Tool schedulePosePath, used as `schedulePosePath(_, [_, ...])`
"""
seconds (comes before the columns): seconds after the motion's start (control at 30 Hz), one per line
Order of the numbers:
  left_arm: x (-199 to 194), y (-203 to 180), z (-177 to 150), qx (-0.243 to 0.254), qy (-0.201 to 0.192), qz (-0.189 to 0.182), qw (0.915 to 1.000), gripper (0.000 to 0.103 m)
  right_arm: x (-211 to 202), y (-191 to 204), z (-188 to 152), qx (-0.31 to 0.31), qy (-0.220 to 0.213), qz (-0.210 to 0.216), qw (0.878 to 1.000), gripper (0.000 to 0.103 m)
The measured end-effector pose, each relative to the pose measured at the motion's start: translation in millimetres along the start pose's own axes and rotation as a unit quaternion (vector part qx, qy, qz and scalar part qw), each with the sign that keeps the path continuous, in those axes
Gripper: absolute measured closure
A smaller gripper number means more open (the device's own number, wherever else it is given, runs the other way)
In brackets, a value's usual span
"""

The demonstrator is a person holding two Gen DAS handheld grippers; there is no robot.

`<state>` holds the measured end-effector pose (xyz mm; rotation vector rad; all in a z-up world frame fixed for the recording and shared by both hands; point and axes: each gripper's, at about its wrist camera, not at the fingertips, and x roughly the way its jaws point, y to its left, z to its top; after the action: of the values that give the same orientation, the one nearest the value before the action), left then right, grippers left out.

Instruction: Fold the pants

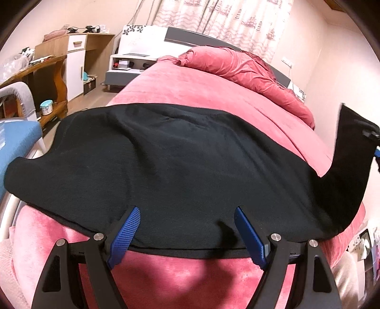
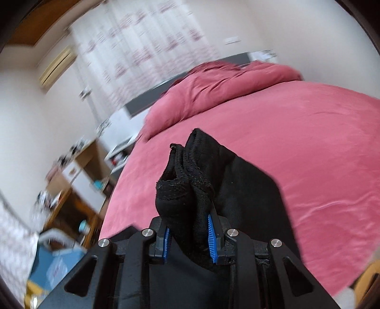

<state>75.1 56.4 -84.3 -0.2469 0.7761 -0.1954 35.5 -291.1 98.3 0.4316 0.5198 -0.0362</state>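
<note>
Black pants (image 1: 180,166): spread crosswise on pink bed (image 1: 213,95). Left tool (image 1: 187,228): wide open, straddling near edge, gripping nothing. Right tool (image 2: 188,234): clamped on bunched leg end, raised at right; fold travels leftward.

Ahead of my left jaws I see a bed (image 1: 190,95) under a pink plush cover, with a bunched pink duvet (image 1: 249,71) at its far end against a dark headboard (image 1: 190,38). Beyond it hangs a pale curtain (image 1: 225,19) printed with ships. Left of the jaws stand a wooden desk (image 1: 47,78), a white-fronted cabinet (image 1: 76,66) and a low nightstand (image 1: 128,66) on a brownish floor (image 1: 95,97). Above and left of my right jaws, an air conditioner (image 2: 57,69) sits high on the pale wall (image 2: 21,118). The light is warm and even.
</note>
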Motion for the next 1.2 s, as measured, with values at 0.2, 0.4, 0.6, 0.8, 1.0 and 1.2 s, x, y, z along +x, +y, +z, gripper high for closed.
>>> schedulePosePath(0.2, [-2,14,1,-0.021,-0.001,-0.012,0.9997,0.020,52,47,-59,-0.072,0.078,0.010,0.994,0.078])
schedulePosePath(0.4, [0,13,-2,-0.015,0.001,-0.012,0.9998,0.020,93,65,-108,-0.124,0.134,0.008,0.983,0.077])
schedulePosePath(0.6, [2,14,-2,-0.012,0.001,-0.012,0.9999,0.020,111,63,-137,-0.116,0.189,0.049,0.974,0.035])
schedulePosePath(0.8, [0,9,-2,-0.007,-0.002,-0.009,0.9999,0.020,74,48,-134,-0.114,0.153,0.106,0.976,0.031])
schedulePosePath(1.0, [-7,-4,11,-0.045,-0.006,-0.065,0.9968,0.020,32,-37,-98,0.010,0.074,0.048,0.996,0.048])
schedulePosePath(1.2, [11,-53,37,-0.013,0.010,-0.123,0.9922,0.020,28,-98,-89,0.061,0.064,-0.021,0.996,0.075])
